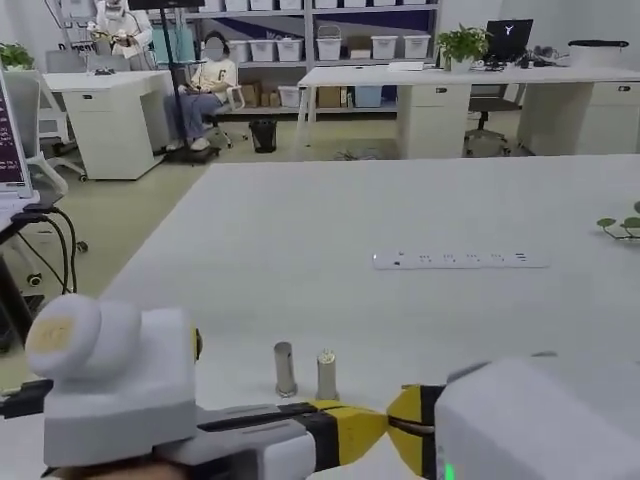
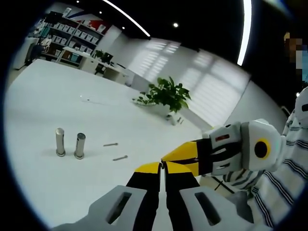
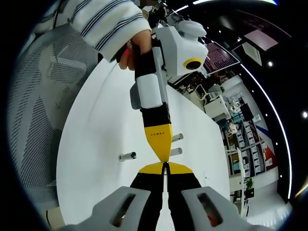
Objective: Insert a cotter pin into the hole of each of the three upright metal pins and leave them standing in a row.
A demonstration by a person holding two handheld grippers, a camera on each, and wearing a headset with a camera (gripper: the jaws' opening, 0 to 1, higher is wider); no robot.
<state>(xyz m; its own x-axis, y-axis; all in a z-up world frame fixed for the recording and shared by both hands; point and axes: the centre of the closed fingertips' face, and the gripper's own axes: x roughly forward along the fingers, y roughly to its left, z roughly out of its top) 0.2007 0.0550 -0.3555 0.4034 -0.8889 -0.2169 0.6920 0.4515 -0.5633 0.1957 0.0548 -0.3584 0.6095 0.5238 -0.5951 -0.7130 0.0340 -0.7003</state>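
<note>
Two upright metal pins [image 1: 284,368] [image 1: 326,375] stand side by side near the front of the white table [image 1: 400,210]. The left gripper view shows these pins [image 2: 60,142] [image 2: 80,146] with two thin cotter pins [image 2: 110,144] [image 2: 120,157] lying flat to their right. My left gripper [image 1: 378,421] [image 2: 162,166] and right gripper [image 1: 396,419] [image 3: 165,166] are both shut and meet tip to tip just in front of the pins. Nothing held shows between either pair of jaws. A third metal pin [image 3: 127,156] sits apart from the pair [image 3: 176,144] in the right gripper view.
A white power strip [image 1: 460,260] lies mid-table, beyond the pins. Plant leaves [image 1: 625,226] reach over the table's right edge; the potted plant [image 2: 166,94] stands there. Desks, shelves with bins and people are far behind the table.
</note>
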